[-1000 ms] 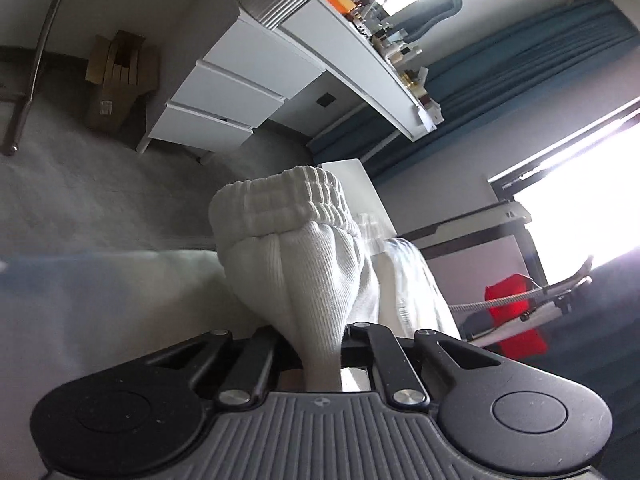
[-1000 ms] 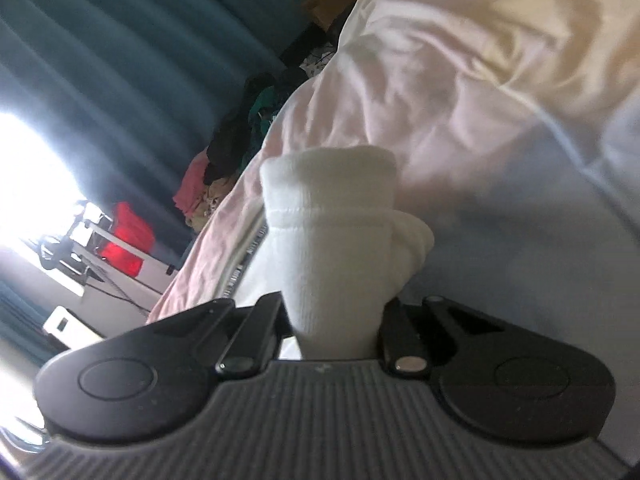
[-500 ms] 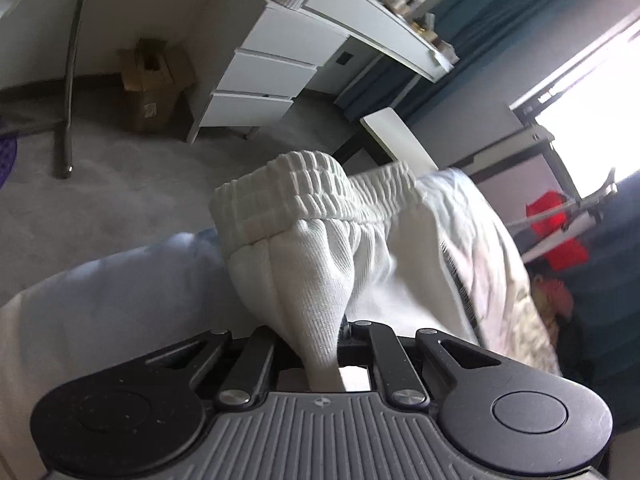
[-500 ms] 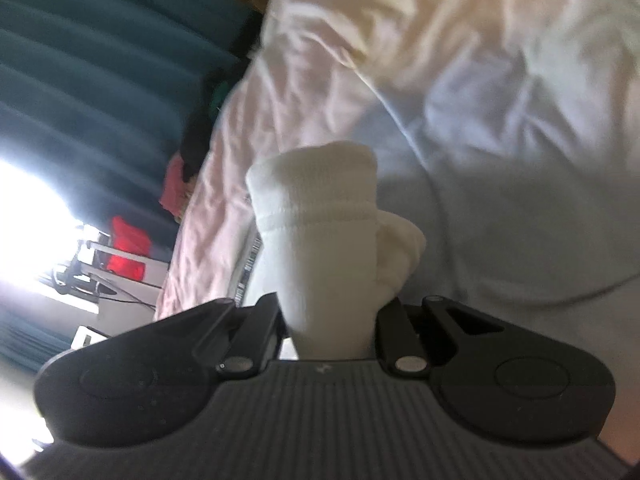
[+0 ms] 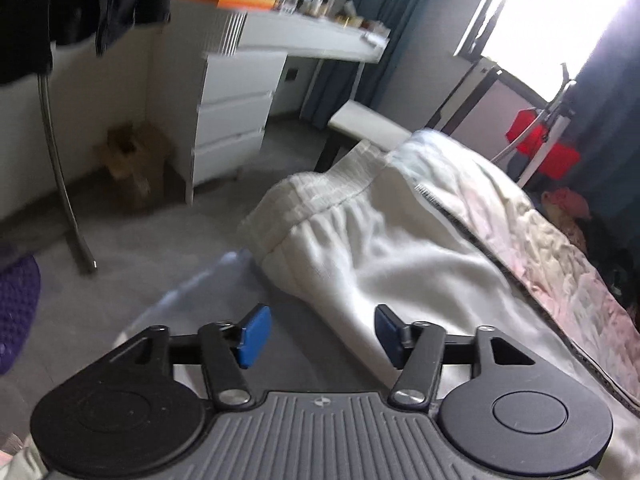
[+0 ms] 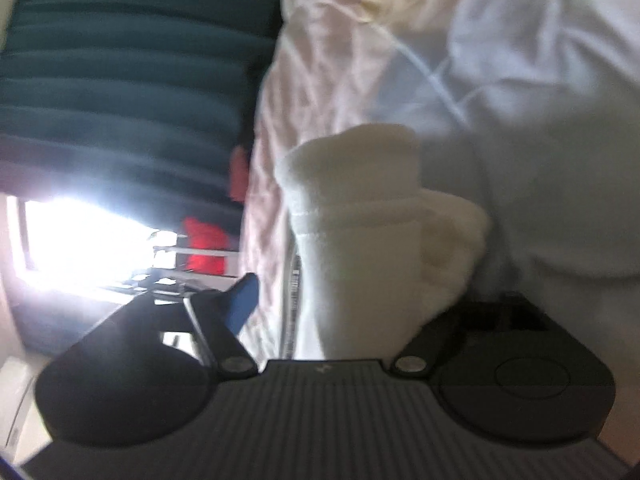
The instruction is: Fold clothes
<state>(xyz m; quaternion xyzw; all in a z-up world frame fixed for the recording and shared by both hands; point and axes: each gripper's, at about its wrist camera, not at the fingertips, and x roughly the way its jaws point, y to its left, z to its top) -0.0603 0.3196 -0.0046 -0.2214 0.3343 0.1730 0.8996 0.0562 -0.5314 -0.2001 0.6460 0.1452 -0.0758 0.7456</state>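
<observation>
White sweatpants (image 5: 380, 248) lie on the bed with the elastic waistband (image 5: 320, 196) at the bed's edge. In the left wrist view my left gripper (image 5: 320, 332) has its jaws opening, blue pads (image 5: 254, 336) wide apart; the fabric's edge lies below them and is not pinched. In the blurred right wrist view a folded white end of the pants (image 6: 360, 208) still stands between the jaws of my right gripper (image 6: 356, 308), which are opening. The left blue pad (image 6: 244, 300) is clear of the cloth; the other pad is hidden behind it.
The pants rest on a pale, crumpled bed cover (image 6: 520, 80). Beyond the bed are a white dresser and desk (image 5: 236, 104), a cardboard box (image 5: 132, 152), a metal rack pole (image 5: 60, 168), a white stool (image 5: 368, 124), a red item (image 5: 540, 148) and dark curtains (image 6: 120, 60).
Both grippers were shut on the white pants and have now opened. The waistband has dropped onto the bed and the left gripper has drawn back. Both views have rolled.
</observation>
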